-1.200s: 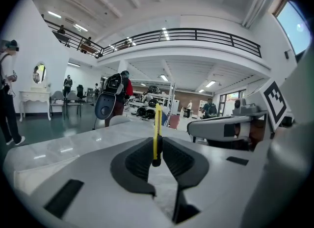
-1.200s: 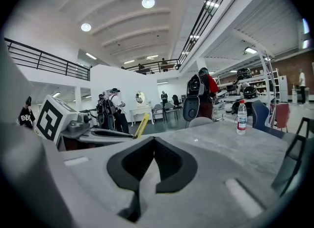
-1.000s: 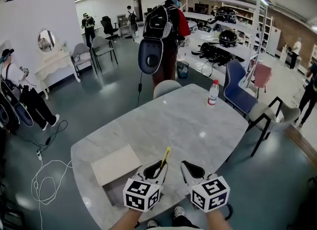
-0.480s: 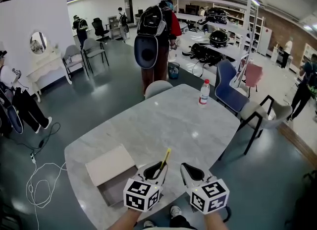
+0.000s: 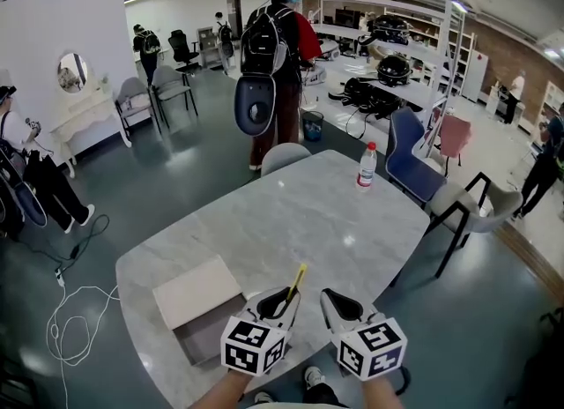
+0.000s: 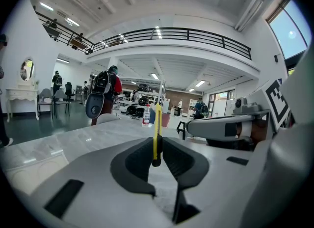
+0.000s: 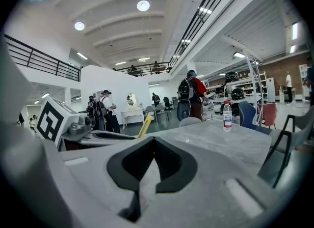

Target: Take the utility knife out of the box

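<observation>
My left gripper (image 5: 284,297) is shut on a yellow utility knife (image 5: 295,280), whose blade end sticks up and forward past the jaws. In the left gripper view the knife (image 6: 157,132) stands upright, pinched between the two dark pads of the left gripper (image 6: 156,149). The box (image 5: 199,304), beige with its lid pushed back, lies on the marble table (image 5: 291,222) to the left of that gripper. My right gripper (image 5: 335,300) hovers beside the left one with its jaws closed and nothing held; in its own view the right gripper (image 7: 154,146) shows the pads meeting, and the yellow knife (image 7: 144,125) shows to the left.
A water bottle (image 5: 366,166) stands near the table's far right edge. A grey chair (image 5: 284,157) sits at the far end, with a person wearing a backpack (image 5: 269,72) behind it. Blue and grey chairs (image 5: 441,191) stand to the right. Cables (image 5: 75,310) lie on the floor at left.
Both grippers and the knife keep their place over the table's near edge. The head camera has shifted slightly, and the person with the backpack has moved a little.
</observation>
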